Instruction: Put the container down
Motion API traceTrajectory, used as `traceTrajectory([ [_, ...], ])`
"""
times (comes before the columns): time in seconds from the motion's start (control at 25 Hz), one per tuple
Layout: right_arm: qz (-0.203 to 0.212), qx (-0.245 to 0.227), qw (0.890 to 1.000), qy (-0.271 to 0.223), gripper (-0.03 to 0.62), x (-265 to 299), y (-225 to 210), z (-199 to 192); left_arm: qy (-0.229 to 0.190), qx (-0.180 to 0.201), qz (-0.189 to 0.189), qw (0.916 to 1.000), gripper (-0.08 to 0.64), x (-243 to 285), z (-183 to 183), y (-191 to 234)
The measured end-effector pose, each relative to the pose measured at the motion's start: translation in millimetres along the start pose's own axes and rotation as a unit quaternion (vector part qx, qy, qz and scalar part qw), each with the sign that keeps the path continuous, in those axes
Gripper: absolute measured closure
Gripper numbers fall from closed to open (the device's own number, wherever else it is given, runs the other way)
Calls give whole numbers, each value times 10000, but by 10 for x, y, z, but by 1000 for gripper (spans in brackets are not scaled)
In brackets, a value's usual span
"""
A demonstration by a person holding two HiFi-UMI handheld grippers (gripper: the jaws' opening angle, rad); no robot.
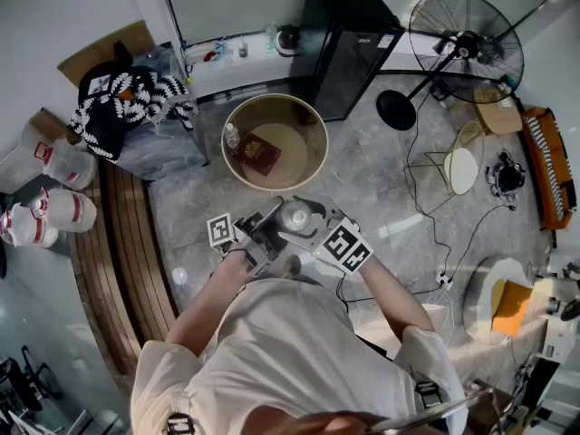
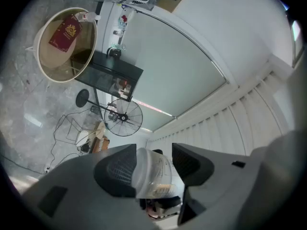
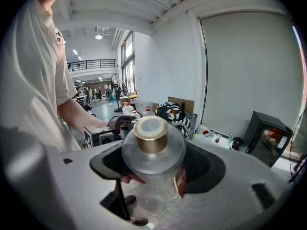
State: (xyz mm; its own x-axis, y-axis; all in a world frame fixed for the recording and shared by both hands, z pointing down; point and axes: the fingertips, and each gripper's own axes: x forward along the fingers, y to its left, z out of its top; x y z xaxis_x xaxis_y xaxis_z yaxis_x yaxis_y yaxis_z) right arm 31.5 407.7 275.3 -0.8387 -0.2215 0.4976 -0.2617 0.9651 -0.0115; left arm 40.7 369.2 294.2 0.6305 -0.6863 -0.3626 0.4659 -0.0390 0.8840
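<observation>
**Container held in the air between both hand-held grippers**

Container (image 1: 295, 216), a clear plastic jar with a gold cap (image 3: 151, 137), hangs in front of the person's chest, above the grey stone floor (image 1: 362, 179) and not resting on anything. It sits between the two tools. The left hand-held gripper (image 1: 276, 226) comes at it from the person's left and the right hand-held gripper (image 1: 314, 226) from the right.

In the left gripper view the jar's clear side, with faint print on it, fills the gap between the jaws, and both dark pads meet it. In the right gripper view the capped end faces the camera, and the jar's wide body is pressed between that gripper's two pads. Both sets of jaws stand wide but are clamped on the jar.

On the floor beyond it stands a round tan tub (image 1: 272, 99) holding a dark red booklet (image 1: 258, 155). A black cabinet (image 1: 349, 48) and a standing fan (image 1: 465, 45) are farther off.
</observation>
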Motion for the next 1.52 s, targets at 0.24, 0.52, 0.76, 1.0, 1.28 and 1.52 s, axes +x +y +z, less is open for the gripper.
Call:
traceTrajectory([
  [0.24, 1, -21, 10000, 14, 252, -5, -18, -8, -6, 26, -1, 10000, 342, 19, 12, -1],
  [0.52, 44, -17, 10000, -11, 252, -92, -27, -52, -43, 40, 12, 10000, 342, 66, -60, 45],
  [0.76, 117, -28, 9999, -25, 252, -168, -82, -132, -136, 76, 28, 9999, 342, 137, -97, 136],
  [1.0, 258, -120, 9996, -32, 252, -287, -255, -246, -304, 149, -42, 9994, 342, 327, -111, 260],
  [1.28, 509, -211, 9985, 32, 252, -429, -421, -461, -553, 169, -99, 9983, 342, 505, -157, 490],
  [1.52, 580, -179, 9981, 54, 252, -424, -605, -497, -613, 146, -84, 9980, 342, 657, -59, 546],
])
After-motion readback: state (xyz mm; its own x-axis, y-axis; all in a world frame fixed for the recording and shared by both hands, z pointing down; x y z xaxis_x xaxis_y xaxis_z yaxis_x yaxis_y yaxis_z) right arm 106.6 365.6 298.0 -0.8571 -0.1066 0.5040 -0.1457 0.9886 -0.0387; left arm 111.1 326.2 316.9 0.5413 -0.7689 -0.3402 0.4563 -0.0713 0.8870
